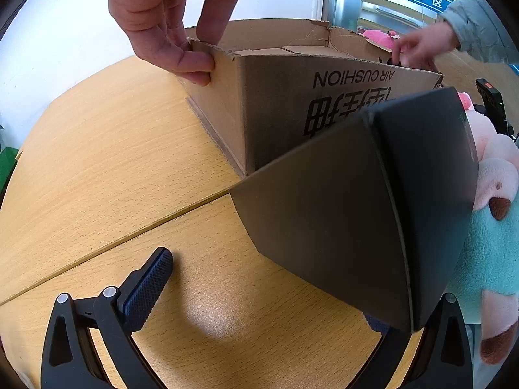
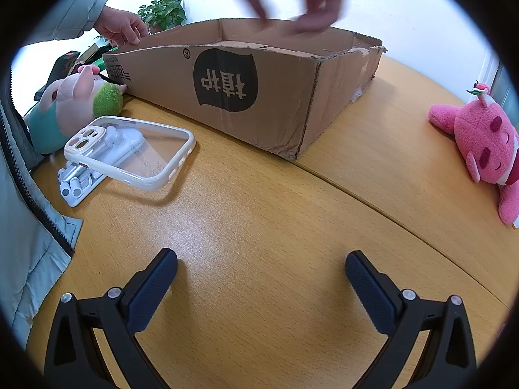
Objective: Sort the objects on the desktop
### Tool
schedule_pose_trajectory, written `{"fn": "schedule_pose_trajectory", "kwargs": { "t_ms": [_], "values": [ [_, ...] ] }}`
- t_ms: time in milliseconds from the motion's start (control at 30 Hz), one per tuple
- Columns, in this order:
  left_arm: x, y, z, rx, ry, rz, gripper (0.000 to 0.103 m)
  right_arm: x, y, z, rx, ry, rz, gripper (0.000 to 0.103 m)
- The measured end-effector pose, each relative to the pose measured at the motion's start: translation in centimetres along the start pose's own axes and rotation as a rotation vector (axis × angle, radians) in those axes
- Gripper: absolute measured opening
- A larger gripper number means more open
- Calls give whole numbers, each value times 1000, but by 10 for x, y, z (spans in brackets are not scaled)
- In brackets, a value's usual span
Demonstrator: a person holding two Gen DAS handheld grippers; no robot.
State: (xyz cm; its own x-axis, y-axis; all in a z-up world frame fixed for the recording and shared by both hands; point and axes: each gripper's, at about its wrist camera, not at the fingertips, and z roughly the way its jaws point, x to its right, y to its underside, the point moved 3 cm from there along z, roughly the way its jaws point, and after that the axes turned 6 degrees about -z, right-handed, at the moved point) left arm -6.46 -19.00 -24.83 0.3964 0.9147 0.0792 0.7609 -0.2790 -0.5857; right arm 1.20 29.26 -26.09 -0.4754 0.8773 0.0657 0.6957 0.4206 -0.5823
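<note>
A: Left wrist view: the left gripper [image 1: 275, 291] is standing with its jaws spread wide over the wooden bench [image 1: 113, 162], and a black box [image 1: 356, 201] is filling the space at its two o'clock. Is it grasped?

B: I cannot tell. The box is covering the right-hand finger, while the left finger pad [image 1: 146, 288] is sitting well apart from it, so only one side could be touching.

A: And the cardboard box [image 1: 292, 103]?

B: It is lying at twelve o'clock, just behind the black box, open-topped. A bare hand [image 1: 162, 22] is pinching its near corner at eleven o'clock, and a second hand [image 1: 418, 48] is reaching at its far rim near one o'clock.

A: From the right wrist view?

B: The right gripper [image 2: 261, 288] is hovering released and empty. The cardboard box [image 2: 259, 97] is running its long axis from ten o'clock to one o'clock ahead. A clear phone case [image 2: 129, 152] is resting on a white device [image 2: 81, 181] at ten o'clock, beside a pig plush [image 2: 74, 103]; a pink plush [image 2: 480, 149] is lying at two o'clock.

A: Which arm is nearer?

B: Judging from this, the left is nearest the black box, and the carton is lying straight ahead of it. The right is nearer the phone case.
</note>
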Motion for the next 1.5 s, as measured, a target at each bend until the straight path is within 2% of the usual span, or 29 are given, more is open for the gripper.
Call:
{"fn": "schedule_pose_trajectory", "kwargs": {
  "t_ms": [1133,1233,1500],
  "values": [
    [3,4,0,1,-2,0,103,4,-5,0,-1,18,27,103],
    [3,4,-1,1,-2,0,103,3,-6,0,-2,31,48,103],
    [2,4,-1,1,-3,0,103,-14,-5,-2,-14,146,203,103]
  ]
}}
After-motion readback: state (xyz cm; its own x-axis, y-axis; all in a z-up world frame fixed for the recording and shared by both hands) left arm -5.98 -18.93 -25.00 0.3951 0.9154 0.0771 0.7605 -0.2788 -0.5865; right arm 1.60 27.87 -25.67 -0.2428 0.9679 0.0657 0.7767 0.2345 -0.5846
